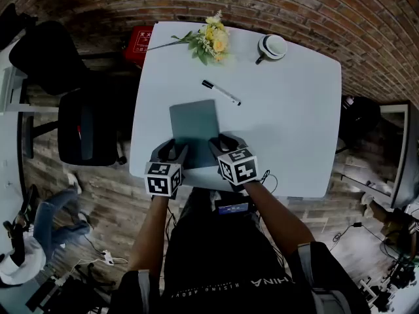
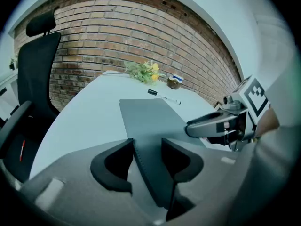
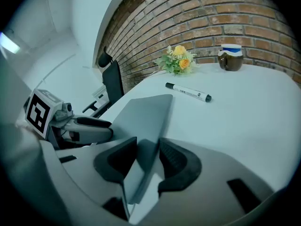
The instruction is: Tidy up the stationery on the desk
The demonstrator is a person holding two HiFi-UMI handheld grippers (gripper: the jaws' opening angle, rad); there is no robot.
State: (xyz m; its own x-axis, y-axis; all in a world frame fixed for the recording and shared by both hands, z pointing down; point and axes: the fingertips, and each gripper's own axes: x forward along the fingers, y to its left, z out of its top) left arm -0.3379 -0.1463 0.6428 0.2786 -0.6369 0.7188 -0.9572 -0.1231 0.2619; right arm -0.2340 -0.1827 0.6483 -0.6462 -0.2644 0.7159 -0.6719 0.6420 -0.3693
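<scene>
**Both grippers poised at the notebook's near corners, jaws wide**

Head view: the grey notebook lay flat just below the middle of the frame on the white desk. A marker pen lay a little above it. The left gripper and the right gripper sat at its two lower corners. The step appeared to be taking the notebook by both corners. Done well, both grippers would likely close together on the edge alone, clear of the desk top, then lift level so the cover did not twist.

Left gripper view: the jaws stood well apart at lower centre. The notebook's stitched edge ran up through the gap, and neither pad clearly pressed on it.

Right gripper view: the jaws were equally wide. The notebook's edge sat between them, not gripped.
</scene>
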